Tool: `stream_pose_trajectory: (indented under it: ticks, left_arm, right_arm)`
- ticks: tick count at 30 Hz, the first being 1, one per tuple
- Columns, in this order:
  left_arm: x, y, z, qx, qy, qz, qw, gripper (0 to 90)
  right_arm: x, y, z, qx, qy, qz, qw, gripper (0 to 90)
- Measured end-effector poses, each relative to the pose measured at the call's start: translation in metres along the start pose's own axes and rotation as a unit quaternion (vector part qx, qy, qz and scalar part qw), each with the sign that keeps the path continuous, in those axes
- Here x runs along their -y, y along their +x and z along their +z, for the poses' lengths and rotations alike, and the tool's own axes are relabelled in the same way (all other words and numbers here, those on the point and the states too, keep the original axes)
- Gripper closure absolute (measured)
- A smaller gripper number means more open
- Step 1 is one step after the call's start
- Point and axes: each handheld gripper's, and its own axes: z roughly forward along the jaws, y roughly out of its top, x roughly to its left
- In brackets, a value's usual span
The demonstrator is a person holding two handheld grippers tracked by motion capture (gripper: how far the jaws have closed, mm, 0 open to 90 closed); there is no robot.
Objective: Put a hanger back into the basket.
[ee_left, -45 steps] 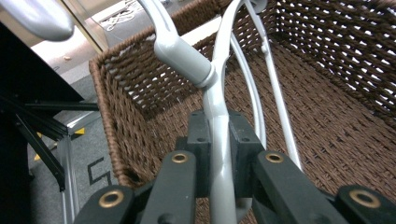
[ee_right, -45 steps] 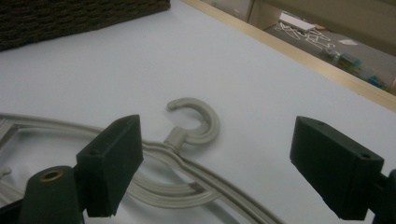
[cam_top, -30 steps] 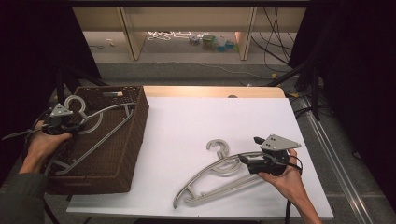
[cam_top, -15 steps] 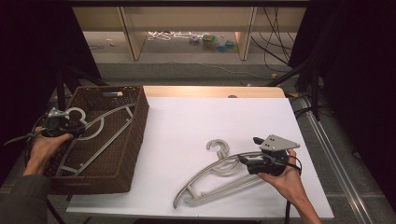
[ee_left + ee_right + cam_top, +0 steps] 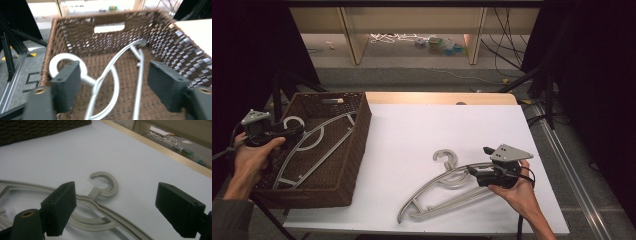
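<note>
Holding one white plastic hanger (image 5: 309, 145), the brown woven wicker basket (image 5: 347, 170) sits at left of frame.
Left gripper (image 5: 113, 87) jaws, just opening, stand apart above it; right gripper (image 5: 116, 207) jaws gape over the grey plastic hanger (image 5: 100, 195).

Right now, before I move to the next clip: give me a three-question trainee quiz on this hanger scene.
1. True or false: the white hanger lies inside the wicker basket.
2. The left gripper has jaws that are: A) clamped on the hanger, B) apart, just opened, C) hidden.
3. What lies on the white table by the right gripper?

Key: 1 true. 2 B. 3 the grey hanger; that gripper's jaws stand open over it.
</note>
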Motion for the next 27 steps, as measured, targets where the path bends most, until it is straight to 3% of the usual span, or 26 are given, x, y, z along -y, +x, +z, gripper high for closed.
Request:
stream_pose_trajectory:
  ticks: [5, 10, 11, 12, 13, 14, 21, 23, 27]
  left_arm:
    - [-0.004, -0.028, -0.018, 0.023, -0.038, -0.003, 0.999, 21.8]
    - [-0.002, -0.062, -0.035, 0.054, -0.068, 0.005, 0.9962, 21.8]
    - [0.0, -0.076, -0.041, 0.069, -0.076, 0.002, 0.9947, 21.8]
    - [0.0, -0.076, -0.041, 0.069, -0.076, 0.002, 0.9947, 21.8]
    - [0.004, -0.09, -0.045, 0.083, -0.085, -0.001, 0.9929, 21.8]
    - [0.004, -0.09, -0.045, 0.083, -0.085, -0.001, 0.9929, 21.8]
    - [0.019, -0.129, -0.047, 0.133, -0.102, -0.004, 0.9858, 21.5]
    - [0.022, -0.136, -0.045, 0.136, -0.103, 0.007, 0.9853, 21.4]
    - [0.031, -0.148, -0.042, 0.154, -0.117, -0.001, 0.9812, 21.2]
  right_arm:
    - [0.0, 0.0, -0.001, 0.0, -0.002, 0.003, 1.0, 17.1]
    - [0.0, 0.0, 0.0, 0.001, -0.008, 0.003, 1.0, 16.8]
    - [-0.001, 0.0, -0.001, -0.002, -0.006, 0.001, 1.0, 16.7]
    - [-0.001, 0.0, -0.001, -0.002, -0.006, 0.001, 1.0, 16.7]
    - [-0.001, -0.001, -0.001, -0.001, -0.006, 0.001, 1.0, 16.6]
    - [-0.001, -0.001, -0.001, -0.001, -0.006, 0.001, 1.0, 16.6]
    - [0.0, -0.002, 0.0, -0.006, -0.007, 0.005, 0.9999, 16.6]
    - [0.001, -0.003, 0.0, -0.008, -0.005, 0.007, 0.9999, 16.6]
    - [0.002, -0.004, 0.001, -0.009, -0.003, 0.007, 0.9999, 16.6]
